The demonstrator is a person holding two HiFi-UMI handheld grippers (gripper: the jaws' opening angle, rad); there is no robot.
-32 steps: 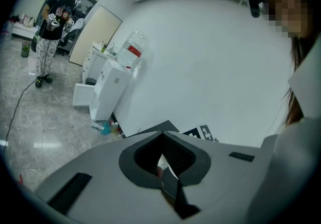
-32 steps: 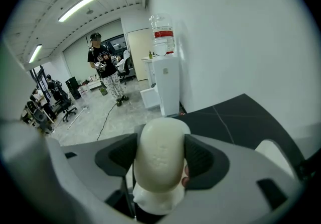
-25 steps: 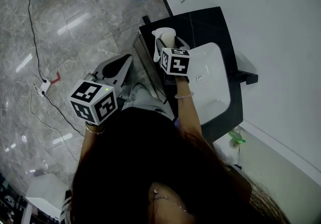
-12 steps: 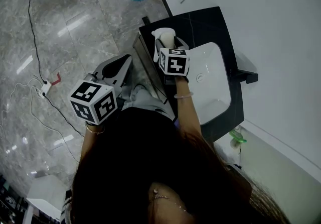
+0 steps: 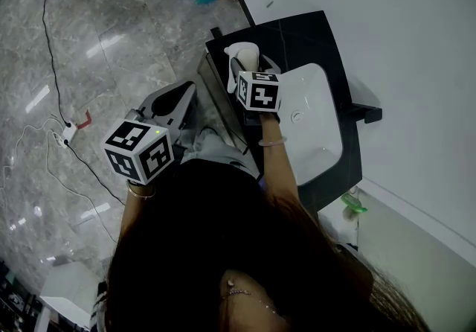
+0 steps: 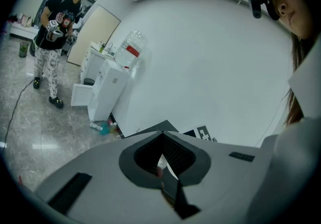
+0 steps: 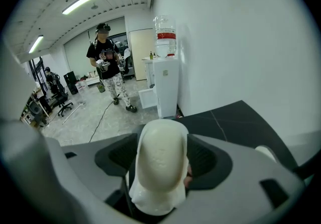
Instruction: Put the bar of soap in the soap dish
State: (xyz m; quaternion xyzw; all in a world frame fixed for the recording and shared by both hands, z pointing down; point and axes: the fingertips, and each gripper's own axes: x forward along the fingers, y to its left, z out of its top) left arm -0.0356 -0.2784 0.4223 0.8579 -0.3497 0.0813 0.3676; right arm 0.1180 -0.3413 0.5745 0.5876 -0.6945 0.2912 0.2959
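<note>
Right, widest first: pale marbled floor (image 5: 89, 48) on the left, a white wall (image 5: 401, 25) on the right, and between them the dark surface (image 5: 297, 33) with a white basin (image 5: 320, 137) sunk into it. The left tool (image 5: 172, 100) hangs out over the floor, well apart from the surface. Its jaws are drawn together at the tips with nothing between them, so it's idle. All the action is with the right tool (image 5: 245, 66), up over the far left corner of the surface, just beside the basin's far corner, and it's clamped on the bar of soap (image 7: 161, 160). It's a pale cream oval bar, gripped on its two long flanks. Its long axis runs straight along the jaws, and its rounded nose points out ahead, away from the person and toward the far edge of the surface. The near end sits deep between the pads. Now the snag: the soap dish. I can't pick it out for certain in any view. So the soap is already in hand and the right hand is plainly the nearer one for the job. The coming move, I reckon, turns on finding the dish ahead of or below that nose, lining the bar's long axis up with it, and lowering before the jaws let go.
</note>
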